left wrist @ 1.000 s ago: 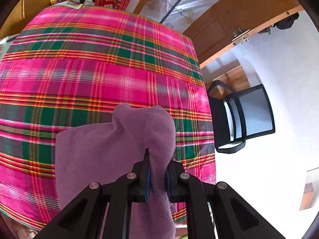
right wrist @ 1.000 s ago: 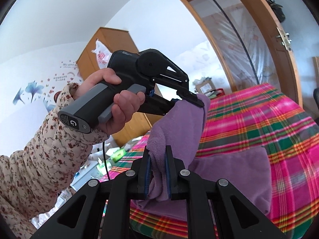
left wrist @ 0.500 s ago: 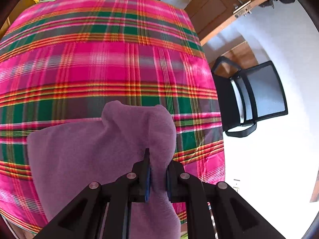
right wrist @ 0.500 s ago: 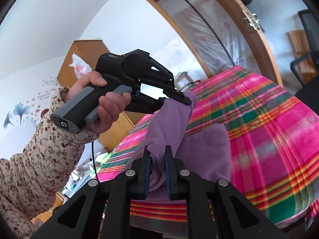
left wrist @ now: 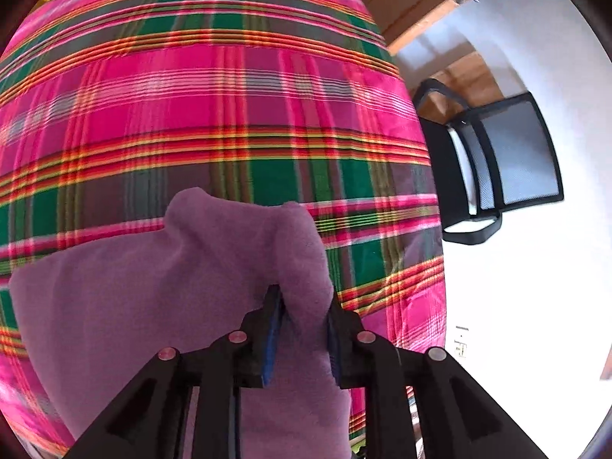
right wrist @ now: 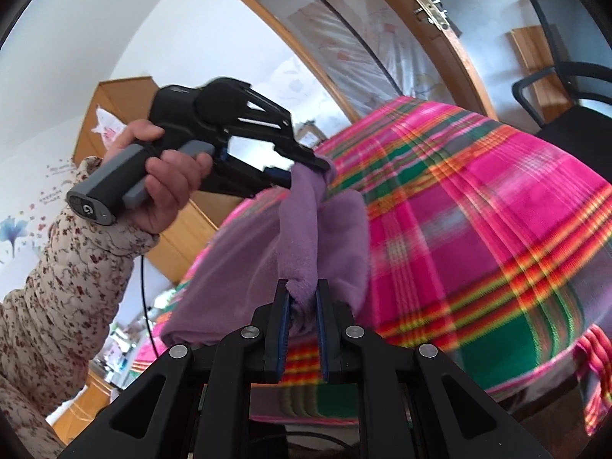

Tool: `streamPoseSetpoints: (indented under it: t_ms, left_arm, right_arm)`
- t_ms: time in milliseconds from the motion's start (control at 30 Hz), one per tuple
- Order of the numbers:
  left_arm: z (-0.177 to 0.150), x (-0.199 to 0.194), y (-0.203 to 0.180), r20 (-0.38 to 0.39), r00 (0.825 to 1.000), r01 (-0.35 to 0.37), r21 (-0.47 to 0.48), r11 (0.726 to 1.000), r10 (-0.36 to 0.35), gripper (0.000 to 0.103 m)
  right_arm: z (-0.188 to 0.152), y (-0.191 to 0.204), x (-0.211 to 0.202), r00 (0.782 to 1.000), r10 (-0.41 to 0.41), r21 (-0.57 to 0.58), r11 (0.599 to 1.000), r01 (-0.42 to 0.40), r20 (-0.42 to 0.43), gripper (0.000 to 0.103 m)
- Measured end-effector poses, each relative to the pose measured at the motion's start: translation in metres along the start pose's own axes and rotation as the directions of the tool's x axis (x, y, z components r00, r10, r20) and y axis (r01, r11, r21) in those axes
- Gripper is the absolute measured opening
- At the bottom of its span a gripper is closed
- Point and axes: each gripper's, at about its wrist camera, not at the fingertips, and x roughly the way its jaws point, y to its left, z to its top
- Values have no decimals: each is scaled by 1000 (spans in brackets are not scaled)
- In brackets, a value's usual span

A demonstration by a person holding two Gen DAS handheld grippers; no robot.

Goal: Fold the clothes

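A purple fleece cloth lies partly on the pink plaid table, with its near edge lifted. My left gripper is shut on one corner of the cloth. My right gripper is shut on the other corner of the cloth. In the right wrist view the left gripper shows from the side, held in a hand, with the cloth's edge stretched between the two grippers above the table.
A black mesh office chair stands right of the table; it also shows in the right wrist view. A wooden door and a wooden cabinet are behind the table. Clutter lies on the floor at left.
Both grippers have carried the held cloth edge forward over the table. The left gripper has dropped lower towards the table, and the cloth between the grippers hangs shorter.
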Motion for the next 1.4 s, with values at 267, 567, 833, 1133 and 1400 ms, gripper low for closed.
streamPoseSetpoints:
  t_ms: [267, 567, 833, 1133, 1400]
  left_arm:
    - [-3, -15, 16, 8, 982, 187, 20, 982, -187, 24]
    - [-19, -56, 51, 39, 945, 325, 20, 946, -325, 25]
    - [-72, -78, 120, 119, 949, 295, -14, 956, -291, 25]
    - [-122, -67, 154, 105, 934, 342, 13, 939, -342, 25]
    - [-162, -57, 166, 122, 936, 331, 21, 943, -331, 25]
  right_arm:
    - [-3, -4, 4, 997, -51, -5, 999, 51, -55, 14]
    - [0, 6, -1, 992, -114, -48, 993, 112, -53, 15]
    - [23, 25, -3, 983, -181, -136, 974, 182, 24, 16]
    - [24, 45, 37, 973, -229, -331, 921, 206, -31, 17]
    - [15, 37, 40, 956, -289, -355, 900, 253, -53, 17]
